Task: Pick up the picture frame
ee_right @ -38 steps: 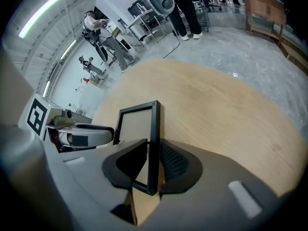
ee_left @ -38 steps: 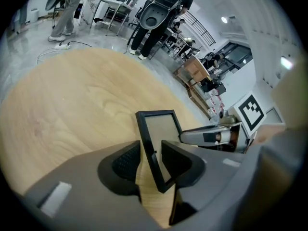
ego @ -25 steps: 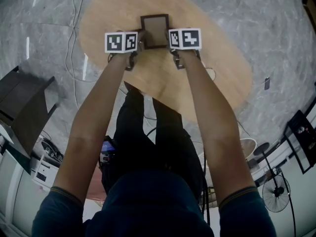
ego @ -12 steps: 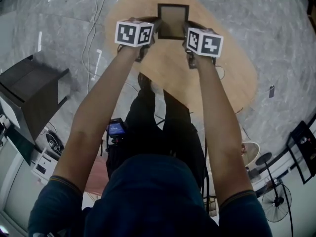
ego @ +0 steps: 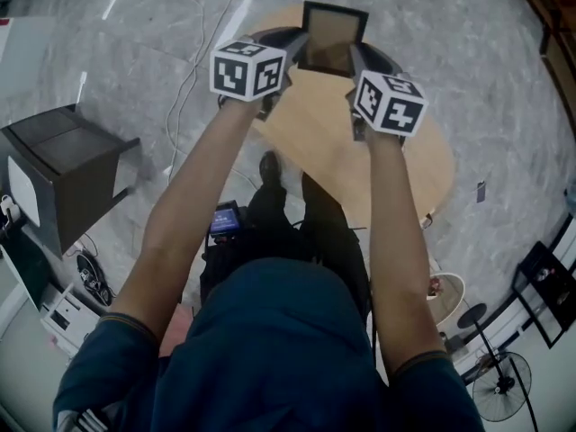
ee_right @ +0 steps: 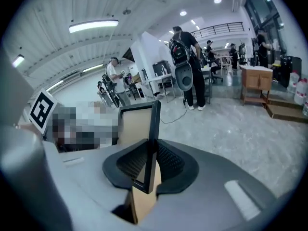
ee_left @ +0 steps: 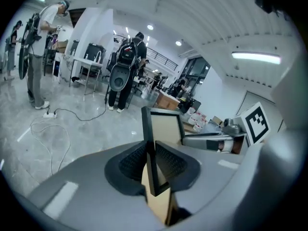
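Subject: picture frame (ego: 333, 39), dark rim round a plain tan panel, held in the air over the far end of the wooden table (ego: 405, 165) and touching no surface.
Grip, left: your left gripper (ego: 290, 48) is closed narrow on the frame's left edge; in the left gripper view its ribbed pads (ee_left: 131, 162) press the rim from both faces.
Grip, right: your right gripper (ego: 355, 59) is likewise clamped on the frame's right edge, with its pads (ee_right: 170, 162) on either side of the rim.
Key relation: the frame lies between your two grippers, right of the left one and left of the right one. Each holds its side toward the near end, so most of the frame reaches out far beyond the jaws.
Long axis: it appears to run near to far, away from you, so your grips sit on the two longer sides.
Nearer hand: neither, since both are in contact; the right gripper sits slightly nearer you.
Writing: none legible. No brand or label shows on the frame. The only print is the black-and-white squares on the marker cubes (ego: 247, 70).
Step, as judged: the pickup looks complete; what follows depends on keeping both grips level so the frame does not twist.
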Available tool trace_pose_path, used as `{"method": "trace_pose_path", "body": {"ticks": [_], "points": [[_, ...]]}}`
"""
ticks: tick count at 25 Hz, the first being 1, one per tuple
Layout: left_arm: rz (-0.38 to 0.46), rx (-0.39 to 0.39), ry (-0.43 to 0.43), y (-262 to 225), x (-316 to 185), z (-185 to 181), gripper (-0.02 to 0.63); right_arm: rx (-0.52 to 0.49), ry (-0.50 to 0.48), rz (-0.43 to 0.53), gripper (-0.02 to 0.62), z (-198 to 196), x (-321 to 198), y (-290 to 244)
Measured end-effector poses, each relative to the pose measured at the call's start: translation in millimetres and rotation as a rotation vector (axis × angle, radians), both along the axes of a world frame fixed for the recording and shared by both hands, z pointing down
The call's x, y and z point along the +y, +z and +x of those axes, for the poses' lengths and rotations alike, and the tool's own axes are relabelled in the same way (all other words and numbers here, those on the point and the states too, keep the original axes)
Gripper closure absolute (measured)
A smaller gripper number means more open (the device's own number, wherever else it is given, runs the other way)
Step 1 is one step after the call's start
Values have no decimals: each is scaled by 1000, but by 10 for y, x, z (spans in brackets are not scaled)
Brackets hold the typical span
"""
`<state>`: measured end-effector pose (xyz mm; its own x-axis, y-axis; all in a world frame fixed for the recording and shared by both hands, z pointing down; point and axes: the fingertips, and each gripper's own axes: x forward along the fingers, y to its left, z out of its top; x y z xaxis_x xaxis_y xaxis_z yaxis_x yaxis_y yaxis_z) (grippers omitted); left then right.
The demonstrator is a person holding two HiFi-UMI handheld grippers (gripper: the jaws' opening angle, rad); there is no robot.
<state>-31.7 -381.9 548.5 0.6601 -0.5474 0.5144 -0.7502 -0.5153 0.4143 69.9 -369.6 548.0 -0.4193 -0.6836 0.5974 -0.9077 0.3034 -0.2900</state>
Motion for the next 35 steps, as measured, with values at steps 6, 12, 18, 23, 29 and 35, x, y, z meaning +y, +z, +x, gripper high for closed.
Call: {"method": "trace_pose_path", "body": {"ticks": [6,12,18,23,29,35], "points": [[183,32,7,-1119,36,-260,557,-6,-30,176,528,-263,46,-1123],[325,111,-11,-2059,124,-493,557,3,-49,336,529,-481,98,-2093],[478,127,3,-2899,312,-599,557,11,-74,475,529,-590,303,-2937],[591,135,56,-3471,503,-627,554,11,-84,554,529,-616,467,-3490],[708,160,82,-4002,821,-704,552,31,-96,662,529,-697,784,-4048],[806,155,117,-4404,1118,-692,551,25,-78,729,529,-679,1098,-4434]]}}
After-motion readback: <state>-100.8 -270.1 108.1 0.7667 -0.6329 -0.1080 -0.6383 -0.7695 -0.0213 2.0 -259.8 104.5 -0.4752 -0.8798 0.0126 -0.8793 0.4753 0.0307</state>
